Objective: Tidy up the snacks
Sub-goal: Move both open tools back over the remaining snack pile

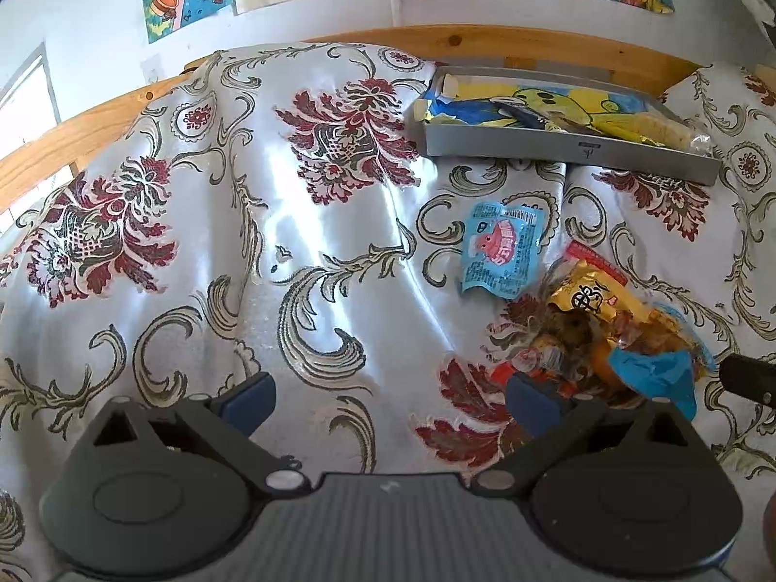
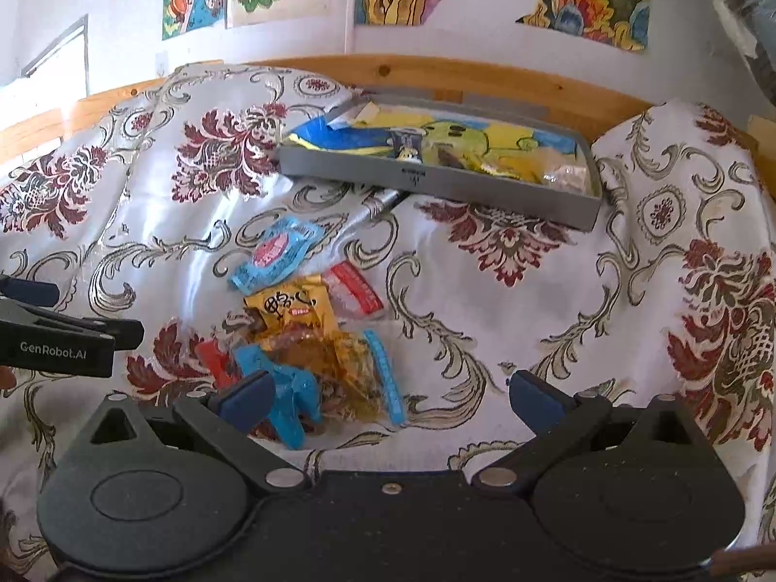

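Observation:
A grey tray with several snack packets in it lies at the back of the cloth-covered table. In front of it sits a loose pile: a light blue packet, a yellow packet, a red-and-white packet and a clear bag with a blue clip. My left gripper is open, its right finger beside the pile. My right gripper is open, its left finger over the blue wrapper. Neither holds anything.
A floral satin cloth covers the table in folds and bumps. A wooden rail runs along the back edge, under drawings on the wall. The left gripper's body shows at the left edge of the right wrist view.

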Demonstrator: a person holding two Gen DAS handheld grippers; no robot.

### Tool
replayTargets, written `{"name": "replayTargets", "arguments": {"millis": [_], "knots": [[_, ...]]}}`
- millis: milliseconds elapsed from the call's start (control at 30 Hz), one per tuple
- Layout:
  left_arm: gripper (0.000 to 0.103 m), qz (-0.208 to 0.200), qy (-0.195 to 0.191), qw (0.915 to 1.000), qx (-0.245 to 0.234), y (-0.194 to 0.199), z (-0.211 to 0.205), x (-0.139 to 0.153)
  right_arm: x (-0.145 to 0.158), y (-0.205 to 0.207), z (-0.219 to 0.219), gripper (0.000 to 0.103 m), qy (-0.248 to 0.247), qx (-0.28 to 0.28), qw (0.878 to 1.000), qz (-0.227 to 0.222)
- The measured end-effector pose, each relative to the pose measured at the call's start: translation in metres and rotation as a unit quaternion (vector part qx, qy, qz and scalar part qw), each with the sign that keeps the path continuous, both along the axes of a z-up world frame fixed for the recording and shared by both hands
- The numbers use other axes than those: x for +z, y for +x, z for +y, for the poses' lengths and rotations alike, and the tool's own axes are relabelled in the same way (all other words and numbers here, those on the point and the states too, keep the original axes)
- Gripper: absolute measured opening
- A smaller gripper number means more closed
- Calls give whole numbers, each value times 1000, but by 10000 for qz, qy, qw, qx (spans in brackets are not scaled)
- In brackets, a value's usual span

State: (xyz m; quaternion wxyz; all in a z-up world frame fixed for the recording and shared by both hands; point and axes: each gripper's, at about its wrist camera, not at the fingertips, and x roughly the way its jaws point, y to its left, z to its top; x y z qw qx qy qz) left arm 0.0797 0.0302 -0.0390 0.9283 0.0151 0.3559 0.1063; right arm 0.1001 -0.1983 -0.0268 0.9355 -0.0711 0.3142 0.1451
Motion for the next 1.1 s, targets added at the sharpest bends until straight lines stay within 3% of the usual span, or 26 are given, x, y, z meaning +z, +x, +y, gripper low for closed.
{"name": "replayTargets", "arguments": {"millis": [800,1100], "knots": [[102,209,411,9989,36,13,-9,-9,-7,7,2,102,-62,-37,9994,345],[102,58,-109,9999,107,12,5,0,-11,19,12,102,-168,640,9960,598]]}}
